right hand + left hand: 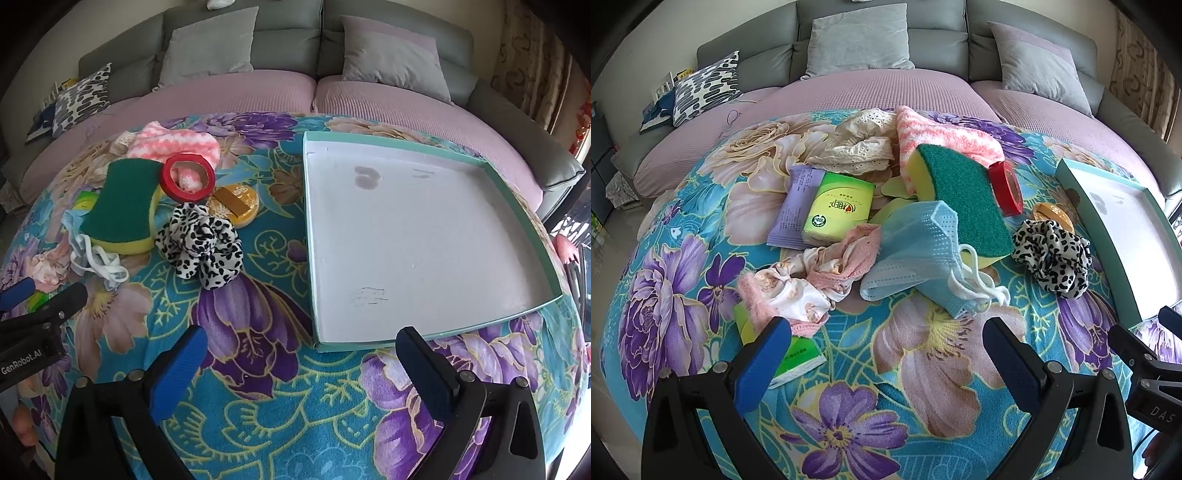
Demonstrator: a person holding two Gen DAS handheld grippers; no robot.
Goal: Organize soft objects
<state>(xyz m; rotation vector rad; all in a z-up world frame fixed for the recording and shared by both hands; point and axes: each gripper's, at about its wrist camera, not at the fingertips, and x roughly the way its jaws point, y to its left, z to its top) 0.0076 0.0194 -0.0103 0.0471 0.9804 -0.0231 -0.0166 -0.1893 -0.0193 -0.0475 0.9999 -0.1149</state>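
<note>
Nothing is held yet: the left gripper [886, 332] stands with its jaws wide apart over the floral blanket [886, 387], and the right gripper [303, 343] is just as wide, hovering before the near edge of the teal tray [308, 236], which holds nothing.

Going left to right in the left wrist view, a green tissue pack [798, 360] lies partly under the left finger, with a pink floral cloth [812, 273] draped over it. Next come a purple wipes packet [794, 195] and a second green tissue pack [838, 206], then a blue face mask [916, 243] resting against a green-and-yellow sponge [960, 195]. Beyond those sit a red tape roll [1006, 188] and a leopard-print scrunchie [1052, 258], nearest the tray.

The step in hand looks like choosing a first soft item. The scrunchie is the easy pick for the right gripper: it lies apart from the pile, so close on its bunched middle, lift straight up, and avoid snagging the mask's ear loops.
</note>
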